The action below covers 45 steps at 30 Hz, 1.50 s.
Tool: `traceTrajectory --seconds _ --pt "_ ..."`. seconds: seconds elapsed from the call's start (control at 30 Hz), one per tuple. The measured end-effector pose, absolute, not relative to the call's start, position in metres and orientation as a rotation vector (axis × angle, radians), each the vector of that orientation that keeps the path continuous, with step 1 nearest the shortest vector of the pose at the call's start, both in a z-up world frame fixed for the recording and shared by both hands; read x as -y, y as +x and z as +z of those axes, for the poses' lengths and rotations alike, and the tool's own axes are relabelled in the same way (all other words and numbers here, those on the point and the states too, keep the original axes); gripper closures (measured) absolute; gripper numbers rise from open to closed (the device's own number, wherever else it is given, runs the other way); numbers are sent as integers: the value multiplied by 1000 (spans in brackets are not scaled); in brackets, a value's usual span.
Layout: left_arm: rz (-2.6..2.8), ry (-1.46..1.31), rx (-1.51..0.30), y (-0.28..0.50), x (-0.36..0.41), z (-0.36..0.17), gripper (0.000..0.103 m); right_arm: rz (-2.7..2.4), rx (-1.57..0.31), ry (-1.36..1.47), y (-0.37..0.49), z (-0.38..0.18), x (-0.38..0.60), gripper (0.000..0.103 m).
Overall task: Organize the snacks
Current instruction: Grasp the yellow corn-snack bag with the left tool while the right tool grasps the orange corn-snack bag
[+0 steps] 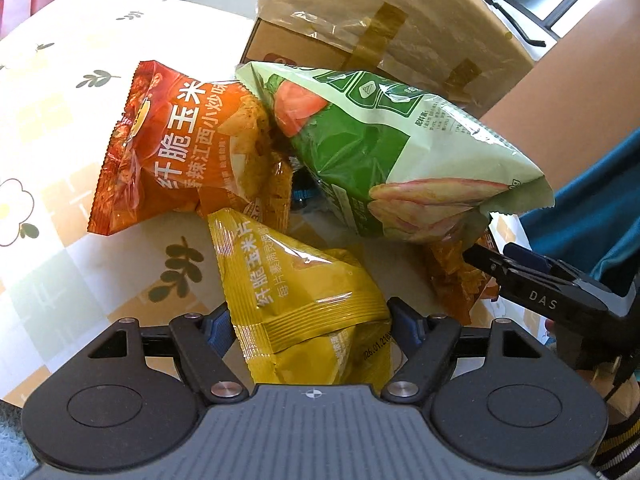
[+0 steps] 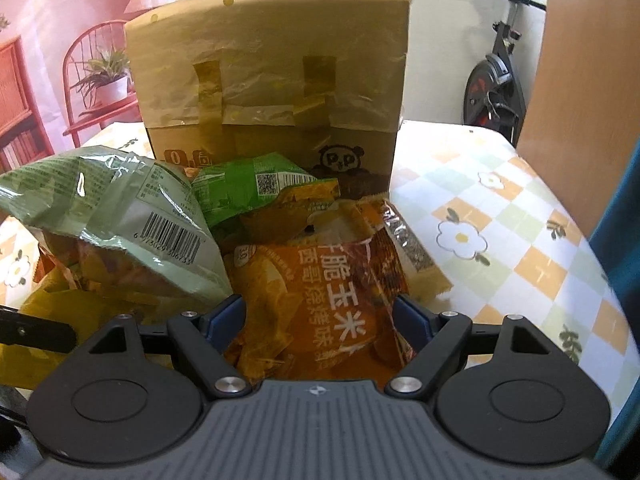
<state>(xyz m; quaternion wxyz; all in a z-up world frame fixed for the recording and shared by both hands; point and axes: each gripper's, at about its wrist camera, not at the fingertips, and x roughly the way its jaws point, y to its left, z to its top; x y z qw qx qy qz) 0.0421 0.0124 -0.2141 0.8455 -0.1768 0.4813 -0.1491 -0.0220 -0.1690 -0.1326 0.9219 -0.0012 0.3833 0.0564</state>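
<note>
In the left wrist view my left gripper [image 1: 310,316] is shut on a yellow corn-chip bag [image 1: 304,300], whose blue pads press its two sides. An orange-red chip bag [image 1: 180,148] and a large green bag [image 1: 380,152] lie beyond it on the table. In the right wrist view my right gripper [image 2: 320,312] is shut on an orange chip bag [image 2: 320,304]. The large green bag [image 2: 120,216] lies to its left, and a smaller green bag [image 2: 248,184] and a yellow-brown bag [image 2: 292,208] lie behind. The right gripper [image 1: 516,276] shows at the right of the left view.
A taped cardboard box [image 2: 272,80] stands just behind the pile, on a floral checked tablecloth [image 2: 500,220]. Bare cloth [image 1: 60,120] lies left of the bags. A red chair with a potted plant [image 2: 104,80] and an exercise bike [image 2: 492,84] stand beyond the table.
</note>
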Motion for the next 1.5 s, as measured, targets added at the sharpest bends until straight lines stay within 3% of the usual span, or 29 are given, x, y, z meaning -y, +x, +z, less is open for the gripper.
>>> traceTrajectory --seconds 0.87,1.23,1.5 --pt "-330 -393 -1012 37 -21 -219 24 138 -771 -24 -6 -160 166 12" --pt "-369 -385 -1001 36 -16 -213 25 149 -766 0 -25 -152 174 28" --pt "-403 -392 -979 33 -13 -208 25 117 -745 47 -37 -141 186 32"
